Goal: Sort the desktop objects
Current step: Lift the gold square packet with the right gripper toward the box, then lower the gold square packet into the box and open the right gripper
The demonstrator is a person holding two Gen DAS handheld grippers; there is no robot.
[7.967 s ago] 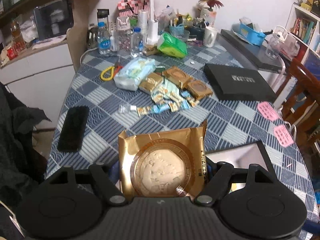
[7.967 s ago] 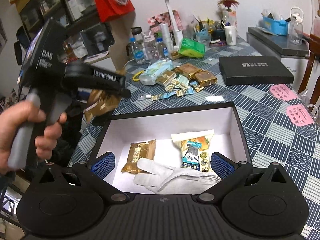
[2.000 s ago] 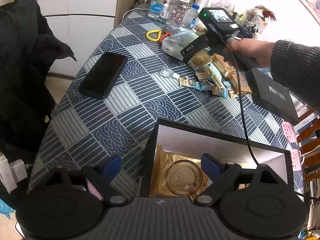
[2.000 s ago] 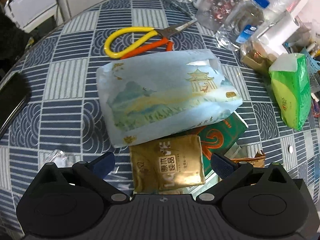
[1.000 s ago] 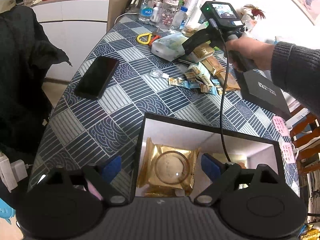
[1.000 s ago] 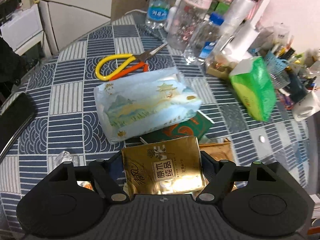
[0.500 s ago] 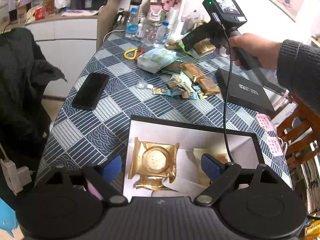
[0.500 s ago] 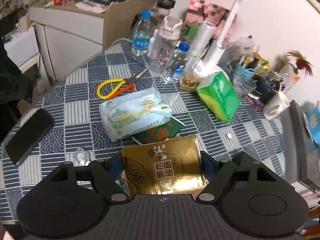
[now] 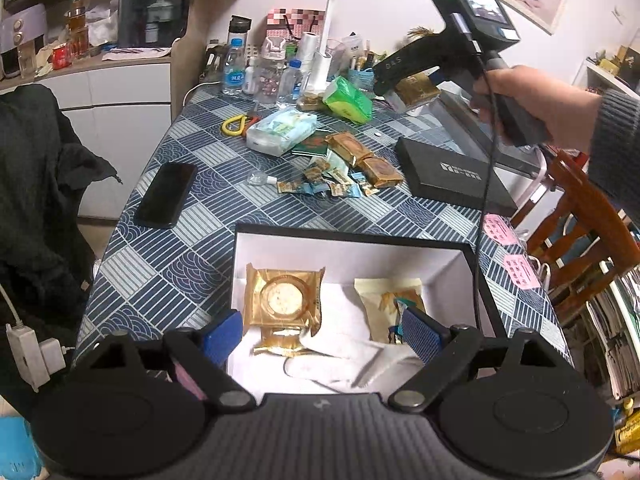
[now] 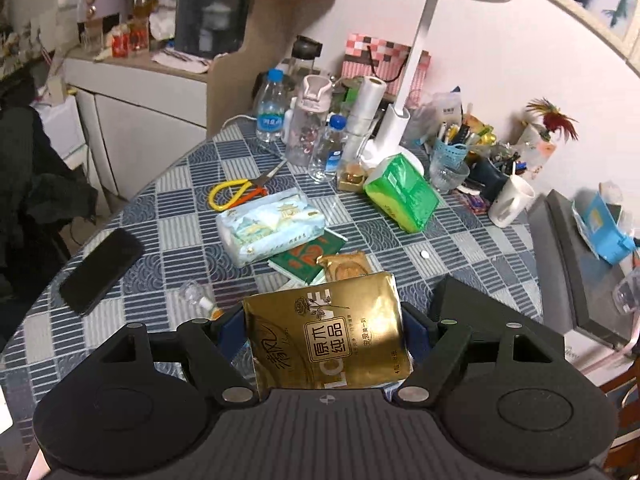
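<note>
Since half a second ago: right tool (image 10: 326, 334) has risen higher above the surface (image 10: 472, 248), gold tissue pack (image 10: 326, 332) still clenched between its fingers; left tool (image 9: 322, 326) has drawn back a little from the box (image 9: 352, 236).

Item 1, gold tissue pack: airborne over the far clutter, broad face up, long axis running away from my right tool. In the left view it (image 9: 416, 88) sits beyond the black lid (image 9: 452, 178), well apart from the box.

Item 2, box: lies toward me from the pack, directly under my left tool, long axis across the view. Holds a gold round-window packet (image 9: 282, 296), a pale snack bag (image 9: 390, 300) and a white glove (image 9: 340, 354).

Item 3, left tool: released, fingers spread, holding nothing.

Judgement: the carry runs back toward me into the box; the right tool has the load, the left is nearer the box.
</note>
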